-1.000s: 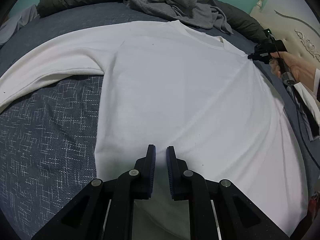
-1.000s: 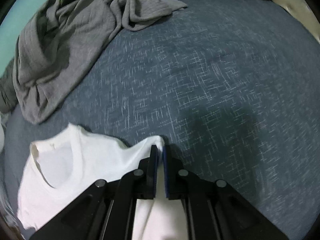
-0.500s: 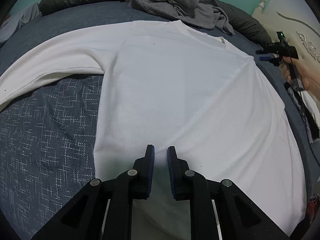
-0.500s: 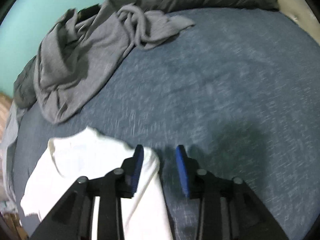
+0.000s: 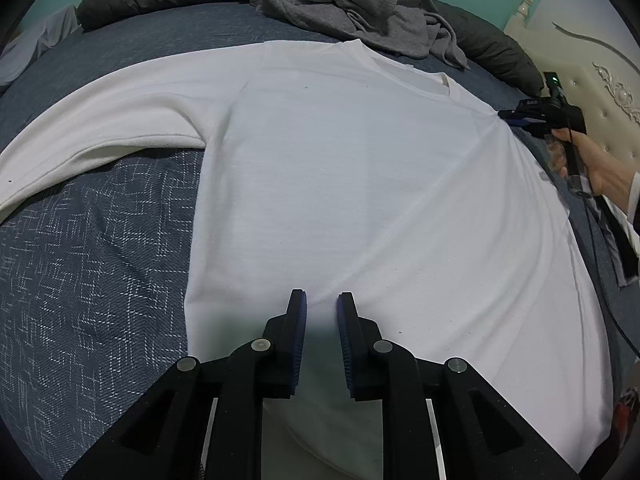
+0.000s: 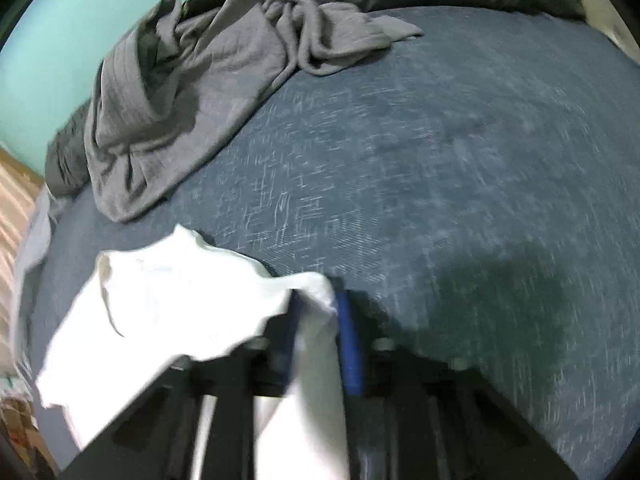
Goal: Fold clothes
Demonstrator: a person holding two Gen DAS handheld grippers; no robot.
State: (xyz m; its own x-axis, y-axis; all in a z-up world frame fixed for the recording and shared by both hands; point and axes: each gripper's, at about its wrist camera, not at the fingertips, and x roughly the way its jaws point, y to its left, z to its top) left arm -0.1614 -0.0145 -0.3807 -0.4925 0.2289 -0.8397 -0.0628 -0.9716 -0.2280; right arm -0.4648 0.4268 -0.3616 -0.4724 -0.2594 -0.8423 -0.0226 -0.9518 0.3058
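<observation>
While the white shirt (image 5: 360, 184) lies spread flat on the blue bedspread (image 5: 100, 260), both claws are on it. The left claw (image 5: 322, 308) sits low on the body of the shirt near the hem, fingers a little apart with white cloth showing in the gap, and I honestly can't tell if it's pinching anything or just resting there. Over at the shoulder, the right claw (image 6: 318, 320) has a bunched bit of shirt between its blue pads (image 6: 348, 344). That view is pretty blurry, but the cloth sure looks clamped. From the left camera you can see a hand (image 5: 588, 164) holding that claw right at the shoulder corner, with a crease running from there down across the shirt toward the left claw. One sleeve (image 5: 100, 120) stretches out to the left side. A crumpled grey top (image 5: 352, 4) is piled up past the collar, near a dark pillow (image 5: 492, 52) and the cream headboard (image 5: 608, 80)
</observation>
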